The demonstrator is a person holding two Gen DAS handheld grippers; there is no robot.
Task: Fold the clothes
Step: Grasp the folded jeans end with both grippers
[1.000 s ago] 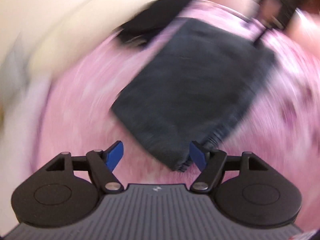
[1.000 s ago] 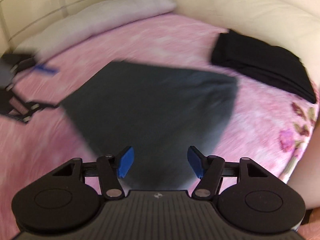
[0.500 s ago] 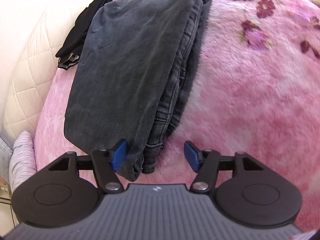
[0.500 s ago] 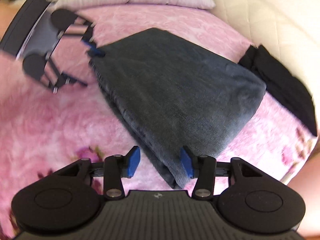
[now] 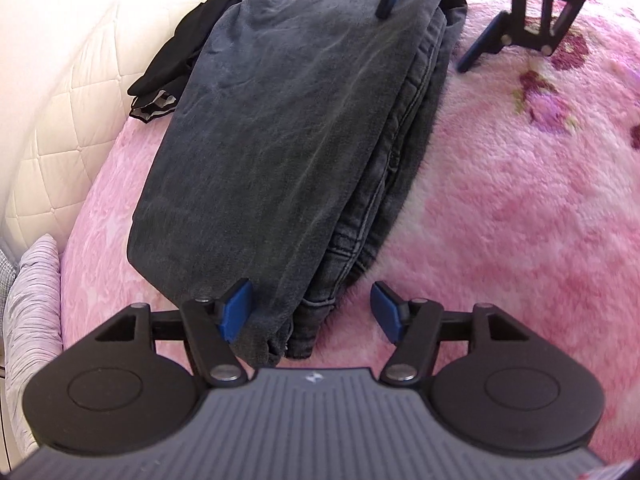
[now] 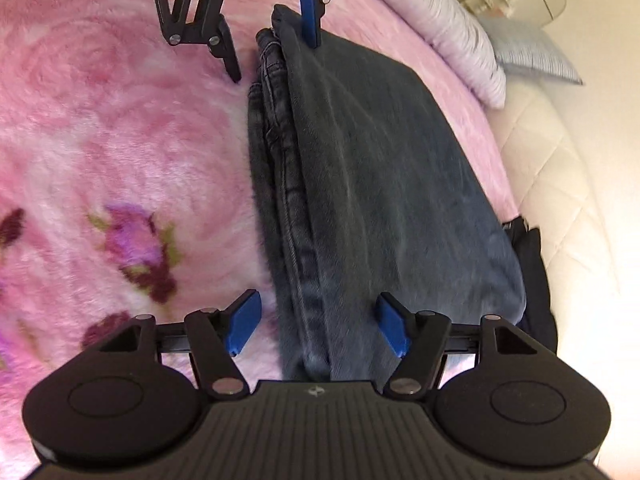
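Observation:
A pair of dark grey jeans [image 5: 280,128] [image 6: 380,184] lies folded into a thick rectangle on a pink floral blanket [image 5: 520,208]. My left gripper [image 5: 311,312] sits low at one end of the stacked edge. Its jaws are opening, with the corner of the jeans between them; one pad rests against the cloth, the other stands clear over the blanket. My right gripper [image 6: 318,328] straddles the other end of that edge. Its jaws are opening too, and neither pad presses the denim. Each view shows the opposite gripper, the right [image 5: 434,20] and the left [image 6: 272,40], at the far end.
A black folded garment [image 5: 188,44] [image 6: 532,276] lies just beyond the jeans, against a cream quilted bed surround [image 5: 60,100] [image 6: 568,184]. Striped pillows [image 5: 32,304] [image 6: 452,28] lie at the bed's end. Open blanket stretches on the side away from the surround.
Both grippers have dropped from above the jeans to opposite ends of the folded edge. The right one rolled and slid along the edge, and its jaws have widened.

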